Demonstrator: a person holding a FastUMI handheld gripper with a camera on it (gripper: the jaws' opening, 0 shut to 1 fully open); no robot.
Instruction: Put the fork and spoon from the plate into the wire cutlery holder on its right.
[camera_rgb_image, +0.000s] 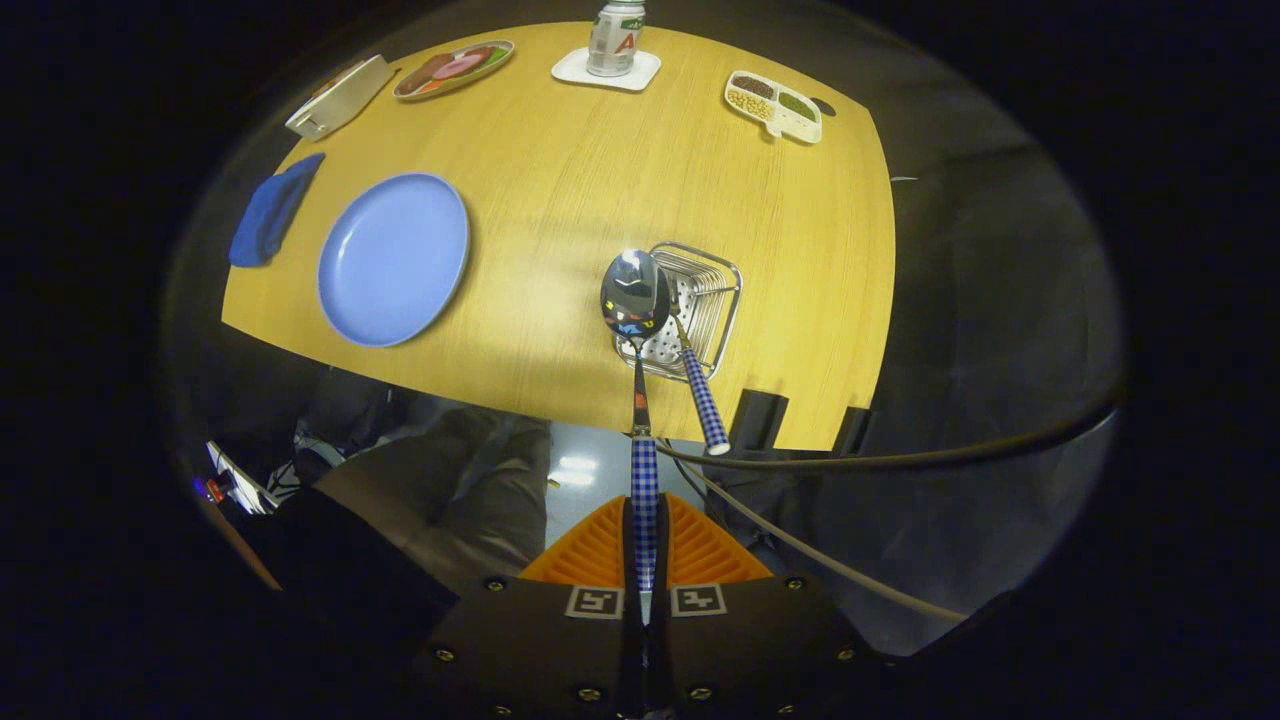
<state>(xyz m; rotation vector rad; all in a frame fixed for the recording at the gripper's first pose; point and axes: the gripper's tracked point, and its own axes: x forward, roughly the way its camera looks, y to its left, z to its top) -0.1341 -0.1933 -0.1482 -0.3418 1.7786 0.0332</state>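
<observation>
Gripper view: fingers (645, 560) clenched on the spoon (637, 300) handle, its long axis pointing straight ahead, bowl over the near rim of the wire holder (700, 300), where the fork (700, 395) already leans.

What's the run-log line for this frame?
tool: shut on spoon | spoon: over wire holder | fork: in holder | plate: empty

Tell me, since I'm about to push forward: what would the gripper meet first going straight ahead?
The gripper, shut on the spoon, points at the wire holder, probably met first; depth is unclear.
</observation>
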